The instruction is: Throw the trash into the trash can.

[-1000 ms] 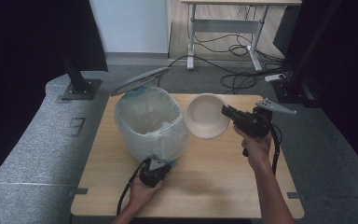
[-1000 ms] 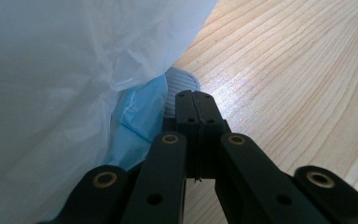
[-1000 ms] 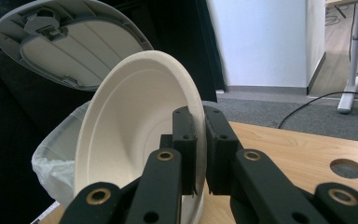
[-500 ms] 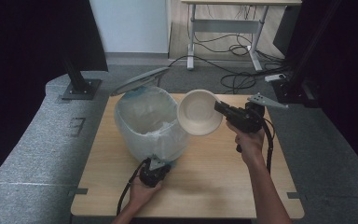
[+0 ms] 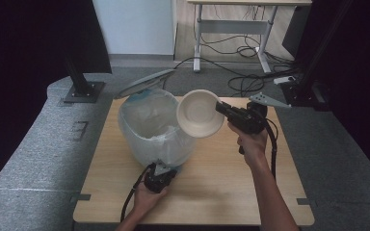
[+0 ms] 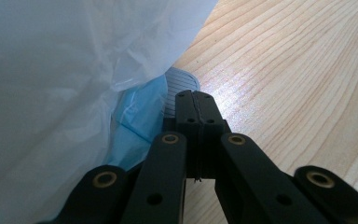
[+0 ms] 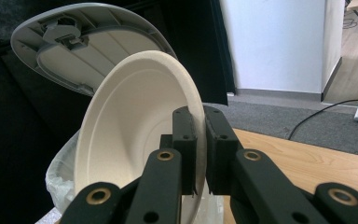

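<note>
My right claw point(image 5: 220, 110) grips the bowl point(image 5: 200, 113) by its rim — in the right gripper view the rim point(image 7: 196, 116) sits pinched between the two jaws, the bowl point(image 7: 135, 135) tipped on edge with its hollow facing the camera. From the high view the bowl hangs above the bench point(image 5: 231, 183), at the 3 o'clock edge of the bin point(image 5: 154, 127), partly over its mouth. The bin stands toward 10 o'clock on the bench, lined with a pale bag point(image 5: 147, 115), and its grey lid point(image 5: 144, 83) is swung up at 12 o'clock; the lid's underside point(image 7: 84, 42) shows behind the bowl in the right gripper view.

My left claw point(image 5: 160, 174) sits low at the bin's 6 o'clock side. In the left gripper view its jaws are shut flat together, tips beside the bag point(image 6: 65, 84) and a grey ribbed part point(image 6: 179, 88) at the bin's foot — I cannot tell whether they pinch any plastic.
</note>
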{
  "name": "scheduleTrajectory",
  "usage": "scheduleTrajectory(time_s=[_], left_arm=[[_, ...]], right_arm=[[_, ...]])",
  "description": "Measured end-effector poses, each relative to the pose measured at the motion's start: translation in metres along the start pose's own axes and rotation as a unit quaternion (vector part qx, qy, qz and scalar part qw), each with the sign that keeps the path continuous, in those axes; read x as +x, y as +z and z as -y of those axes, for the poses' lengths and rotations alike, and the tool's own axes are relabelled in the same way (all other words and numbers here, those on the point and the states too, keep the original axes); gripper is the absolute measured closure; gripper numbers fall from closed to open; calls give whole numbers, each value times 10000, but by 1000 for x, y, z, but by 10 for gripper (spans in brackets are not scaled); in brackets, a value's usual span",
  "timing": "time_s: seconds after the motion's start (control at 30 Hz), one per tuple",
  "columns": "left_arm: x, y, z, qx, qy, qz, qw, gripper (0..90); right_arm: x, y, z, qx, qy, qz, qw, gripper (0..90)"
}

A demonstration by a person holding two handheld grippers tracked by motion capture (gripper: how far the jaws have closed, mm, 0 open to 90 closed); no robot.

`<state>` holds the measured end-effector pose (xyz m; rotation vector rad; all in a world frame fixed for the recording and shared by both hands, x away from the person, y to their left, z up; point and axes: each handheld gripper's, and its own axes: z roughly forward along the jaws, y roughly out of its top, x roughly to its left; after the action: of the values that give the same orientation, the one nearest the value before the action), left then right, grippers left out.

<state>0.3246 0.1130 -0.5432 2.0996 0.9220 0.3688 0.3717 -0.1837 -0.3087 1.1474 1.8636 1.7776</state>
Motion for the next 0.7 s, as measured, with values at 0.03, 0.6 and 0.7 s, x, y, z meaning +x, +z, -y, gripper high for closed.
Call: scheduleTrajectory(time_s=[0.03, 0.6, 0.7], left_arm=[[0, 0, 0, 0, -2, 1, 10000, 900], [0, 0, 0, -5, 4, -2, 10000, 900], [0, 0, 0, 7, 17, -5, 10000, 900]], right_arm=[[0, 1, 0, 3, 5, -6, 10000, 836], [11, 19, -6, 47, -22, -142, 9999, 836], [13, 23, -6, 57, -17, -161, 9999, 836]])
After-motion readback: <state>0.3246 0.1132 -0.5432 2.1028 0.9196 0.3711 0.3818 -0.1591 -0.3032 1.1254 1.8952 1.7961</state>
